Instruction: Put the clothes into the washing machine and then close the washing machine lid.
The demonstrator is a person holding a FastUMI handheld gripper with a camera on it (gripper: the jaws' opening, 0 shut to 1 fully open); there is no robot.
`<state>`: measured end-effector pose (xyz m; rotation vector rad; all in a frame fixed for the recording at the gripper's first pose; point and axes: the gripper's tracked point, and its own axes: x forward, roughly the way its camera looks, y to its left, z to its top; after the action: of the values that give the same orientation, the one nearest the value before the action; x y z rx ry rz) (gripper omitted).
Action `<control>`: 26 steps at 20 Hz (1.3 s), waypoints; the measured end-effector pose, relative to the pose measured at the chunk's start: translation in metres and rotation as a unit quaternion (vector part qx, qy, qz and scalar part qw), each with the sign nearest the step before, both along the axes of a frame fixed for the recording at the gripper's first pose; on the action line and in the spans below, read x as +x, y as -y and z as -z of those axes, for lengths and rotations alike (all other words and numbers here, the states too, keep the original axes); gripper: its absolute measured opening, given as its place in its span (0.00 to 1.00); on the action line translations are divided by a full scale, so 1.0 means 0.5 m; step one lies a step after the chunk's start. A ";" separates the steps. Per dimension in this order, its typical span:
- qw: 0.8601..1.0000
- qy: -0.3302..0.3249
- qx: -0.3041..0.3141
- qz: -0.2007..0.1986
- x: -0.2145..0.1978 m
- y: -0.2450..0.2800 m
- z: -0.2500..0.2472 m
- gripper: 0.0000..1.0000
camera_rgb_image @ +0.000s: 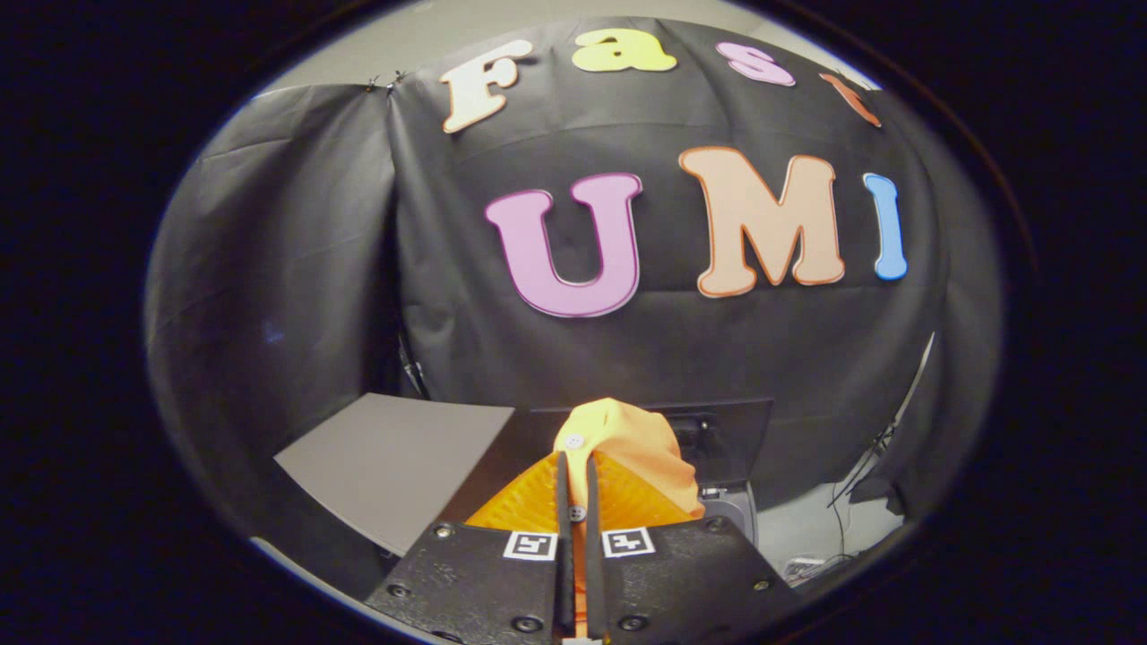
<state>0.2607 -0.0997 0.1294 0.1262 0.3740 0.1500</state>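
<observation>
My gripper (578,461) is shut on an orange garment (641,443) with small white buttons. Both fingers press a fold of the cloth between them, and the rest bunches up above and to the right of the fingertips. The garment is lifted clear of the surfaces below. Behind it stands a dark upright panel (726,430), possibly the raised washing machine lid. A grey part of the machine (730,511) shows just to the right of the fingers, under the cloth.
A grey flat board (394,461) lies to the left of the fingers. The black cloth wall hangs close behind everything. Loose cables (851,493) trail over the pale floor to the right.
</observation>
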 end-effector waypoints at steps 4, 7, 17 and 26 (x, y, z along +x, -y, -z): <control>0.999 -0.036 0.026 0.017 0.059 0.034 0.174 0.05; 0.996 -0.072 0.040 0.020 0.103 0.052 0.317 0.05; 0.989 -0.136 0.033 0.056 0.169 0.080 0.584 0.05; 0.982 -0.171 -0.001 0.078 0.155 0.083 0.656 0.11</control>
<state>0.3381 -0.1411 -0.1984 0.1784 0.7060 -0.0281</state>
